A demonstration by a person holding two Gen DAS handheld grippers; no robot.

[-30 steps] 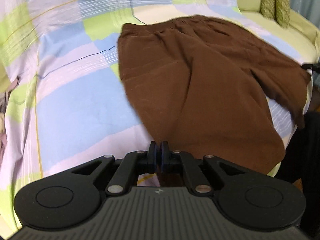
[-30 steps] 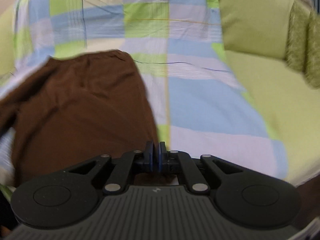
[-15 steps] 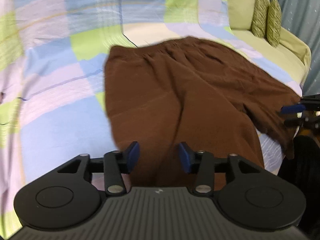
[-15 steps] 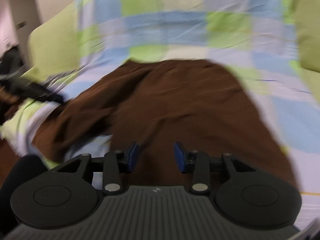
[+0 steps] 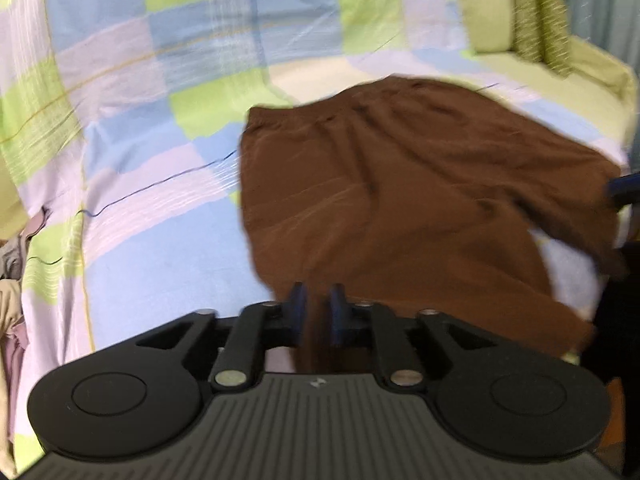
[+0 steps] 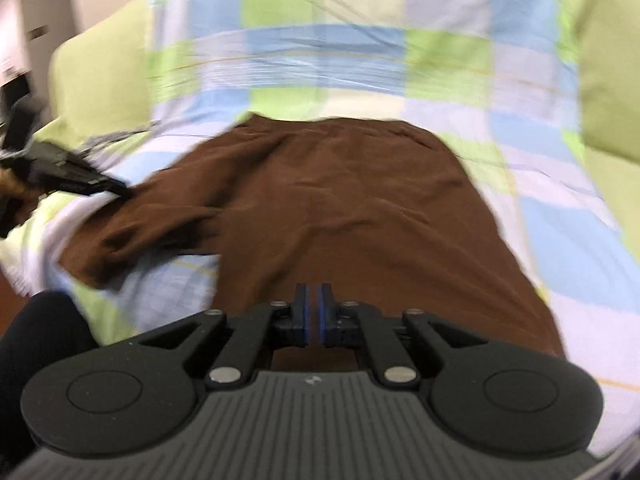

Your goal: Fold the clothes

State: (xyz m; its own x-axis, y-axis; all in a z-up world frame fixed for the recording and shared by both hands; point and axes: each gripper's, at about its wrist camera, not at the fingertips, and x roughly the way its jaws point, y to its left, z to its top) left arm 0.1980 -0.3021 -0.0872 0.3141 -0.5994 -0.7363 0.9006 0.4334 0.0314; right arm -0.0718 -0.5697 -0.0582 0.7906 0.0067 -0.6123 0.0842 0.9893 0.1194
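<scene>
The bed, covered by one checked sheet of blue, green, lilac and cream squares (image 5: 168, 152), fills most of both views and carries everything else. On it lies the single pair of brown fabric shorts (image 5: 400, 200), spread mostly flat with the gathered waistband at the far side and the two legs reaching toward the near edge of the bed; one leg is rumpled and partly lifted off the sheet. Beyond the sheet sits plain yellow-green bedding (image 5: 592, 92), and two green patterned cushions (image 5: 540, 24) stand side by side at the far right corner in the left wrist view. A small heap of grey, beige and pink clothes (image 5: 12, 280) lies at the left margin, well apart from the shorts. The left hand-held gripper (image 5: 318, 312) has its blue pads nearly together, with the brown hem running up between them; blur hides whether they pinch it. The right hand-held gripper (image 6: 313, 314) is clenched over the near hem, pads almost touching, though whether cloth is caught between them cannot be told.
</scene>
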